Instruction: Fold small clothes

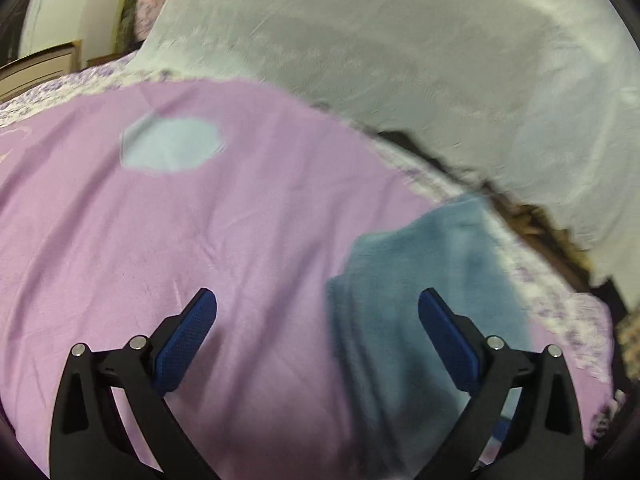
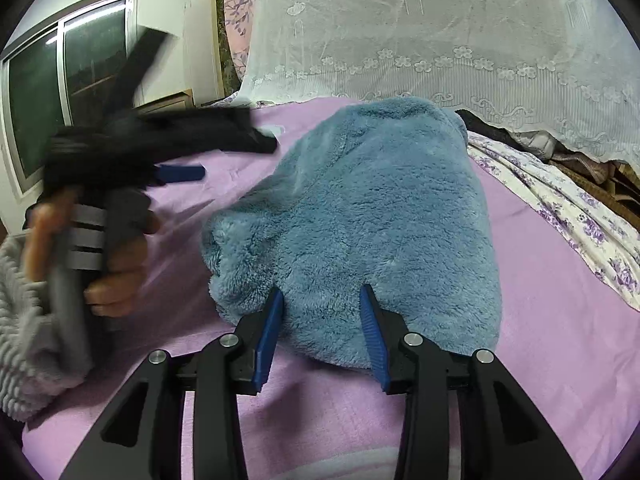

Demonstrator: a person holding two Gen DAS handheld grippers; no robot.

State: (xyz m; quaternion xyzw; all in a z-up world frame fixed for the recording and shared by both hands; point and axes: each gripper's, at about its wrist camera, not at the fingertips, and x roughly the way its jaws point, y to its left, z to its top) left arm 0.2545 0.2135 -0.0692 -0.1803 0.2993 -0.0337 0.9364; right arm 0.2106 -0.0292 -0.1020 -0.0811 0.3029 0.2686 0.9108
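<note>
**Inspector:** Report the position of the garment.

**Operator:** The blue fleece garment (image 2: 360, 216) lies bunched on the pink bedsheet (image 2: 552, 320), forming a rounded heap. In my right wrist view it fills the centre. In my left wrist view the same garment (image 1: 420, 280) sits to the lower right, blurred.

**Inspector:** State of the right fingers.

**Operator:** My right gripper (image 2: 322, 300) has its fingers parted to a moderate gap. The near edge of the garment sits between the blue pads (image 2: 266, 344). The pads flank the fleece; I cannot tell whether they press on it, so I report them as released.

**Inspector:** State of the left fingers.

**Operator:** My left gripper (image 1: 318, 300) has its fingers spread wide. Only the bedsheet (image 1: 200, 220) shows between them, and nothing is grasped. The right-hand finger overlaps the edge of the garment in that view; contact cannot be confirmed. From the right wrist view, the left gripper (image 2: 176, 160) appears blurred, above the sheet to the left of the garment, with my hand (image 2: 120, 264) around its grey handle.

**Inspector:** Surroundings.

**Operator:** A white lace curtain (image 2: 440, 32) hangs behind the bed. A floral-print sheet (image 2: 568, 208) runs along the right edge of the bed. A pale blue patch (image 1: 172, 144) shows on the bedsheet. A grey knitted cloth (image 2: 20, 340) lies at the left edge. A window (image 2: 60, 80) stands at upper left.
</note>
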